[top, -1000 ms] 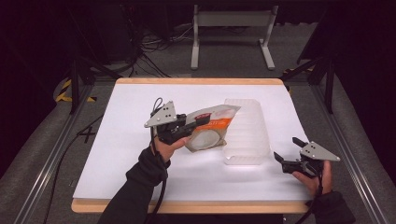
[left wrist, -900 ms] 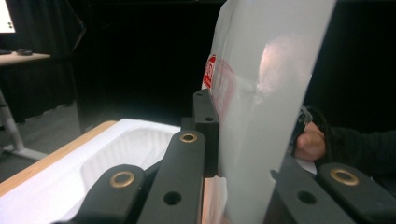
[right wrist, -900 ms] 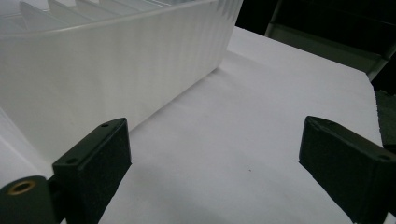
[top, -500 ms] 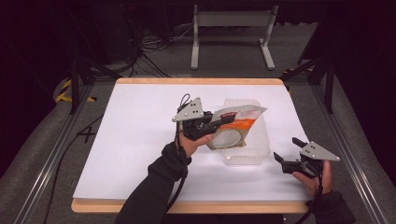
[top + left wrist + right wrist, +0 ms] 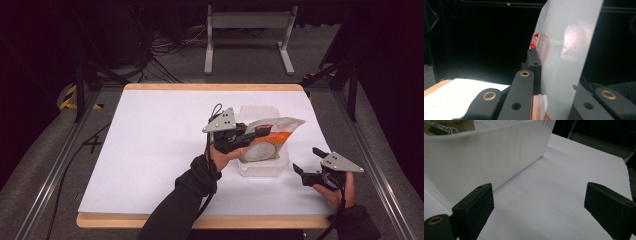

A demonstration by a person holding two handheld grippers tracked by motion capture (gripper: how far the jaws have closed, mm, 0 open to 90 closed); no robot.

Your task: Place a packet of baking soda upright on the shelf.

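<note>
My left gripper (image 5: 252, 134) is shut on the top edge of a white and orange food pouch (image 5: 267, 137). The pouch hangs over a translucent white plastic bin (image 5: 262, 169) at the table's right of centre. In the left gripper view the pouch's pale back (image 5: 564, 60) fills the gap between the jaws, with a red logo at its edge. My right gripper (image 5: 306, 166) stands open near the bin's front right corner, low over the table. In the right gripper view the bin's ribbed wall (image 5: 486, 160) is close by on the left, and nothing lies between the jaws.
The white tabletop (image 5: 160, 145) has a wooden front edge (image 5: 125, 221). Metal rails run along both sides of the table. A grey stand (image 5: 247, 35) and cables sit on the floor behind the table.
My left gripper has carried the pouch to the right, from the middle of the table to above the bin. The right gripper has stayed in place.
</note>
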